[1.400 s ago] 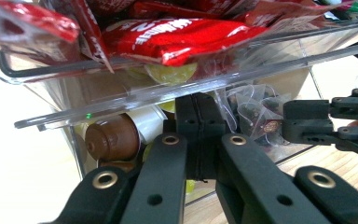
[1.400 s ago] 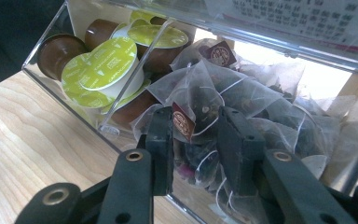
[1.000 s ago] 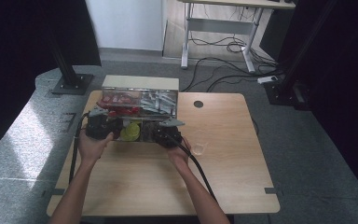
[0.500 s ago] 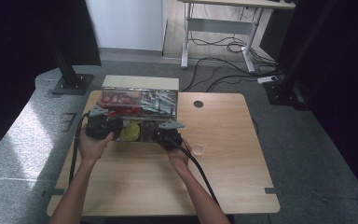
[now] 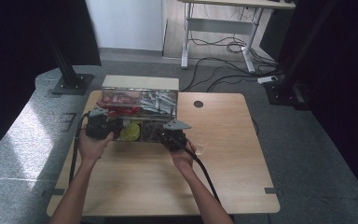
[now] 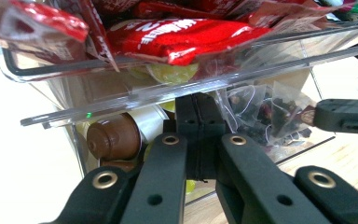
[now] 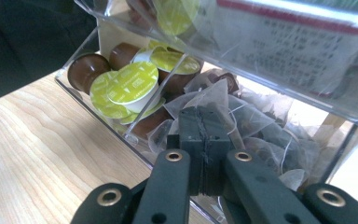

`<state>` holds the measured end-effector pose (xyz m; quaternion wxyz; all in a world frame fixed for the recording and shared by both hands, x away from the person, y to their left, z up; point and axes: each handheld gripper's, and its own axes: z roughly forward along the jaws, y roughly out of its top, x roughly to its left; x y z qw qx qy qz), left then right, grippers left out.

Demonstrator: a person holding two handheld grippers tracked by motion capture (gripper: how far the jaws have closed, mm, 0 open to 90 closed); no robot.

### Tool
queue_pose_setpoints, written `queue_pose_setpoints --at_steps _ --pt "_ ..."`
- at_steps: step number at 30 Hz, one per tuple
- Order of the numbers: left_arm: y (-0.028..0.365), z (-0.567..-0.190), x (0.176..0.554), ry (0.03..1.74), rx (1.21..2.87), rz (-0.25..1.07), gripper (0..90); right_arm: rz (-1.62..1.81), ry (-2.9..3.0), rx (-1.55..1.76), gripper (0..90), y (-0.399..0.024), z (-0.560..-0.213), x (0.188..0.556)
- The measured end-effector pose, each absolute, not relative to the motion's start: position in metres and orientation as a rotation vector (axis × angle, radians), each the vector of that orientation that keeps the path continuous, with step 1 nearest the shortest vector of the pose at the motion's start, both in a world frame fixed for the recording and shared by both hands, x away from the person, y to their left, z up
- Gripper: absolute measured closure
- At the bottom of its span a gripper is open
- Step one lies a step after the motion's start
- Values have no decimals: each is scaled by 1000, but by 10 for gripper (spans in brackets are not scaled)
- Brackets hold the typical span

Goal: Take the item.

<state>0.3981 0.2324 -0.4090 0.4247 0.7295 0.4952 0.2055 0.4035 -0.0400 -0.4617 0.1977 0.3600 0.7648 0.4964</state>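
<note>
A clear two-tier organiser [image 5: 168,99] stands at the table's far edge. Its upper tier holds red packets [image 6: 186,35]. The lower tier holds brown capsules with lime lids [image 7: 133,84] and mesh tea bags [image 7: 256,116]. My left gripper [image 5: 116,127] is at the organiser's left end, its jaws pressed together [image 6: 200,116] under the upper tier's lip, beside a brown capsule [image 6: 114,137]. My right gripper [image 5: 157,133] is shut over the tea bag compartment [image 7: 203,122]. A tea bag's corner lies right at its tips; I cannot tell whether it is pinched.
The wooden table [image 5: 223,182] has a round cable hole [image 5: 198,103] at the back right. A small clear scrap [image 5: 200,148] lies by the right hand. Cables trail back from both grippers. A desk frame and floor cables stand beyond the table.
The right gripper has drawn slightly back from the lower tier towards the person. The left hand and the organiser have stayed put.
</note>
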Motion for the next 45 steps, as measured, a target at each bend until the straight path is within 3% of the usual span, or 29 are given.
queue_pose_setpoints --at_steps 45 --pt "234 -408 398 1244 1823 520 900 1450 2060 984 888 -91 -429 377"
